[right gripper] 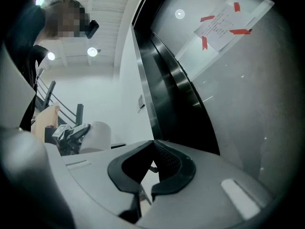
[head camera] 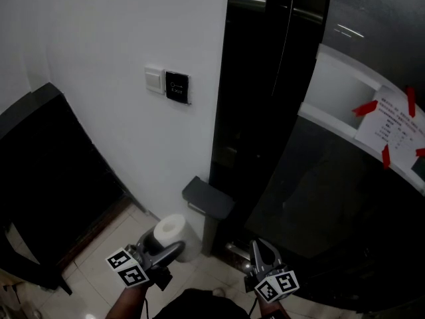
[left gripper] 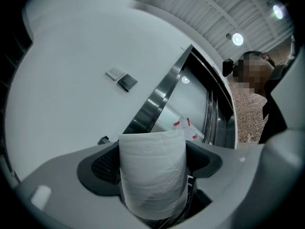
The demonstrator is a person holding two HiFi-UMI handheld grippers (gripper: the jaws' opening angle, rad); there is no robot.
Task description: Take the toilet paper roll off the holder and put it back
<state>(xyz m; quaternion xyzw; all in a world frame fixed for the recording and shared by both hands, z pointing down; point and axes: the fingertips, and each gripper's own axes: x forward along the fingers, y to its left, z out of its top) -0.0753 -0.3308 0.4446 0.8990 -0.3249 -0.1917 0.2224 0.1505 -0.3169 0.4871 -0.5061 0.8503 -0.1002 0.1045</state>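
The left gripper (head camera: pixel 164 246) pinches the roll (head camera: pixel 174 235) by its curved sides, one pad on each flank. The roll stands nearly upright, long axis vertical, one flat end facing up. It is off the holder (head camera: pixel 207 198), just below and to the left of it, near the white wall (head camera: pixel 99 52). The right gripper (head camera: pixel 259 248) has its jaws pressed together at the tips, with nothing between them.
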